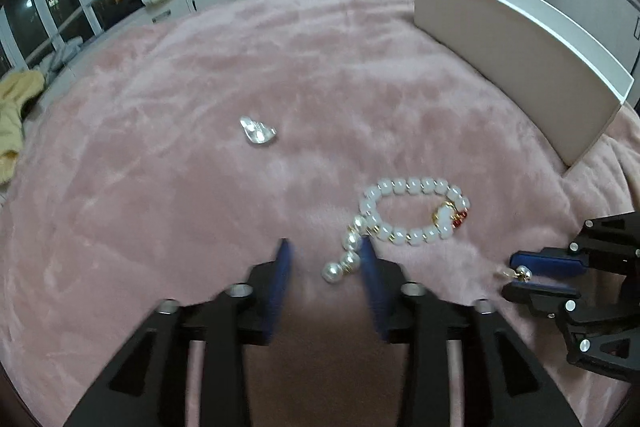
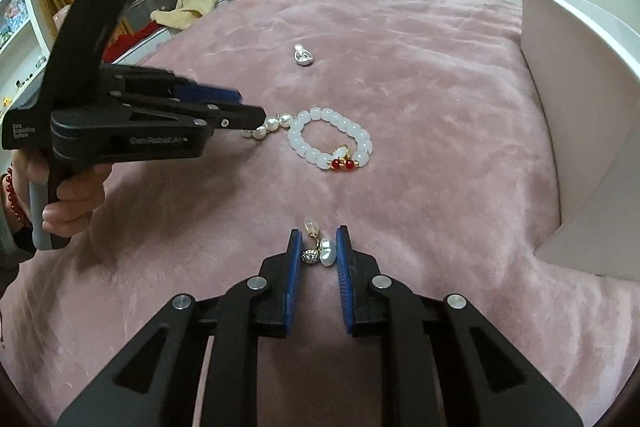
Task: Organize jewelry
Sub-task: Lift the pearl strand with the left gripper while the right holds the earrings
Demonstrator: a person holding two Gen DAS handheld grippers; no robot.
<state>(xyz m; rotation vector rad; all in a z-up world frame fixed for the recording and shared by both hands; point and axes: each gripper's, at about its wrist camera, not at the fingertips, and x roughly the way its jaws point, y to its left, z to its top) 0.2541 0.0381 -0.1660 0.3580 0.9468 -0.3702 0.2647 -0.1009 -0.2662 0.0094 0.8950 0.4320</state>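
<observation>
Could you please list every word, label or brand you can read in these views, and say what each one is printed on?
"Data Acquisition System": small white print on the rear of the left hand-held gripper body, in the right wrist view.
"GenRobot.AI": embossed along the side of the same body; faint, so this reading is uncertain.
Nothing readable on the white box, the jewelry, or in the left wrist view.

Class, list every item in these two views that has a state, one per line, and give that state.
Left gripper: open, jaws astride the pearl strand.
Right gripper: shut on the pearl earring.
Pearl strand: lying on the pink blanket, one end touching the bracelet.
White bead bracelet: flat, closed loop.
Silver pendant: lying apart, untouched.
White box: standing on the blanket.
</observation>
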